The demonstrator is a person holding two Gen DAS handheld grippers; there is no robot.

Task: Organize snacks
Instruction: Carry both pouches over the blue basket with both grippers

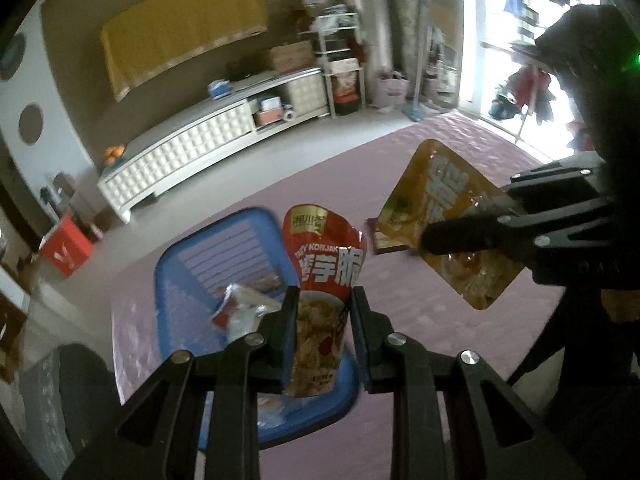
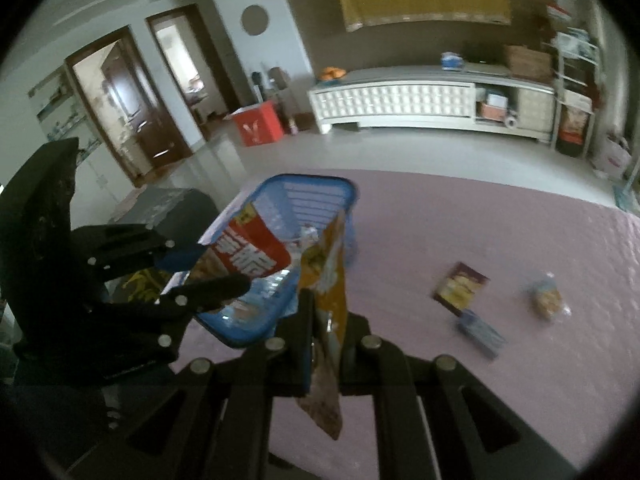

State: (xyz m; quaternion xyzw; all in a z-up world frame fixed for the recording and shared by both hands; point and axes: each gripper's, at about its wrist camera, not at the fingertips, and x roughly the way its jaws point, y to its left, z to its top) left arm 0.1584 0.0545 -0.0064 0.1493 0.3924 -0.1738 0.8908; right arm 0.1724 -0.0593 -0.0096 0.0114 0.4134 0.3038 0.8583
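Left wrist view, left to right: blue slatted plastic basket [image 1: 224, 248] sits on the pink quilted surface [image 1: 420, 352], a few small wrapped snacks [image 1: 244, 304] lying in its bottom. Left gripper [image 1: 324, 312] has its fingers pinching the lower part of a red konjak snack pouch [image 1: 328, 276], pouch upright, held in the air over the near right edge of the basket. Further right, right gripper [image 1: 432, 236] clamps an orange-yellow snack pouch [image 1: 444, 216] across its middle, pouch tilted, above the surface and apart from the red one. A dark flat packet [image 1: 380, 240] lies on the surface behind it. Right wrist view, left to right: left gripper [image 2: 224, 276] with the red pouch [image 2: 252, 256] over the blue basket [image 2: 320, 188]; right gripper [image 2: 326, 320] fingers pressed onto the orange-yellow pouch [image 2: 328, 276], seen edge-on, just beside the basket's near right corner. To the right, loose on the pink surface [image 2: 500, 232]: a dark-bordered flat packet [image 2: 460, 286], a blue packet [image 2: 480, 332] just below it, a clear-wrapped round snack [image 2: 546, 298], all well apart from the basket. Frames motion-blurred.
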